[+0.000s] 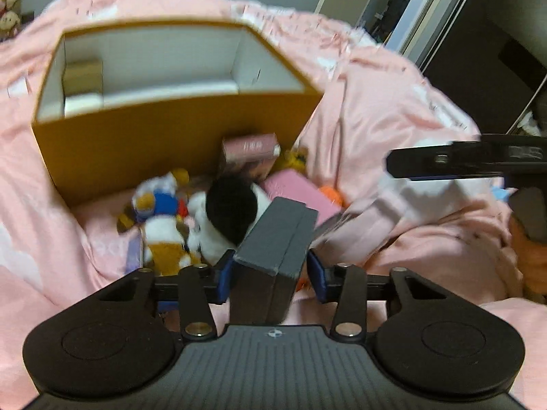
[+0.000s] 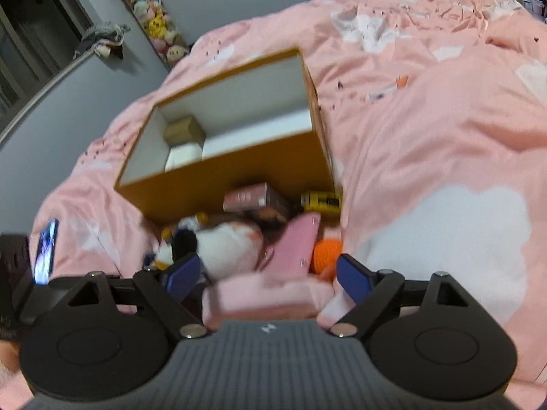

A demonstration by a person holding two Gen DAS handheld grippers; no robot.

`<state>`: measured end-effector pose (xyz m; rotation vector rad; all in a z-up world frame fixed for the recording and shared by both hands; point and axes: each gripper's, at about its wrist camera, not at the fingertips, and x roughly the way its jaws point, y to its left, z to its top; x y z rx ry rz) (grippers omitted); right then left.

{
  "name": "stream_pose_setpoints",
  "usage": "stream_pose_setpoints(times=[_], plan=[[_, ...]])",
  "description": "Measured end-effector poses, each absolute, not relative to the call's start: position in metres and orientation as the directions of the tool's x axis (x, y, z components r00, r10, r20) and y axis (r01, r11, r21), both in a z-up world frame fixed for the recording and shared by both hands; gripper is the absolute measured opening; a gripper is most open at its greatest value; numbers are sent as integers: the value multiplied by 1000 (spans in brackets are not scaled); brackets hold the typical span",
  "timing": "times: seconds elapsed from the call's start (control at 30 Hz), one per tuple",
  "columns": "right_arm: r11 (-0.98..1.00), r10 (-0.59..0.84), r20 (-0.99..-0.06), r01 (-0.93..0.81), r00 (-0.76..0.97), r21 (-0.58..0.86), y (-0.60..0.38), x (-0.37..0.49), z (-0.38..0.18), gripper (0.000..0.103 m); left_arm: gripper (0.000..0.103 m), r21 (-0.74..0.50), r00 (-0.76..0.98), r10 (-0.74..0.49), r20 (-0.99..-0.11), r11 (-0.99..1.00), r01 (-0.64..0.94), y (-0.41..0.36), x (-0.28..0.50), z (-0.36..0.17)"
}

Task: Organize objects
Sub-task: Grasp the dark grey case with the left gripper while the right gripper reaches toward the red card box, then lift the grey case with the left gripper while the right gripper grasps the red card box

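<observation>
My left gripper [image 1: 270, 275] is shut on a dark grey flat box [image 1: 277, 235], which stands tilted between its blue pads. Beyond it, toys lie piled on the pink bedcover: a duck plush [image 1: 160, 212], a black and white plush [image 1: 232, 212] [image 2: 222, 242], a pink carton [image 1: 249, 148] [image 2: 246, 198], a flat pink case [image 1: 297, 188] [image 2: 297, 242] and an orange ball [image 2: 328, 249]. Behind the pile stands an open orange cardboard box [image 1: 171, 136] [image 2: 239, 184] with a small brown carton [image 2: 183, 130] inside. My right gripper [image 2: 270, 278] is open over a fold of bedcover.
A yellow item [image 2: 321, 200] lies against the orange box's corner. A lit phone [image 2: 46, 253] stands at the bed's left edge. One of the right gripper's fingers [image 1: 444, 162] reaches in from the right. Plush toys [image 2: 154, 24] hang on the far wall.
</observation>
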<state>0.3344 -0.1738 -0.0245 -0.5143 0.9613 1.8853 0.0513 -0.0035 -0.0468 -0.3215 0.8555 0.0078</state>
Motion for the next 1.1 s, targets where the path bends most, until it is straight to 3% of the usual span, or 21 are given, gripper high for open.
stream_pose_setpoints(times=[0.07, 0.23, 0.4, 0.53, 0.67, 0.83, 0.97, 1.1], plan=[[-270, 559, -687, -885, -465, 379, -167, 332, -20, 80, 37, -273, 691, -112, -714, 953, -128, -1, 49, -32], [-283, 541, -705, -888, -459, 362, -148, 318, -20, 76, 38, -274, 756, -39, -654, 943, -187, 20, 48, 5], [-313, 486, -723, -871, -490, 380, -126, 296, -28, 70, 38, -377, 705, -84, -704, 885, -271, 55, 74, -7], [-303, 454, -743, -869, -492, 390, -104, 283, -37, 70, 38, -411, 668, -53, -742, 823, -392, 79, 85, -26], [-298, 443, -763, -880, -471, 371, -83, 269, -45, 71, 45, -370, 642, 20, -766, 803, -467, 86, 90, -38], [-288, 442, -784, -897, -435, 336, -67, 247, -58, 84, 56, -324, 623, 74, -778, 803, -500, 78, 85, -43], [-273, 429, -802, -906, -416, 323, -59, 234, -69, 84, 59, -277, 609, 135, -781, 800, -533, 75, 78, -37], [-258, 412, -812, -907, -414, 332, -49, 231, -74, 81, 59, -292, 606, 113, -787, 797, -528, 77, 75, -36]])
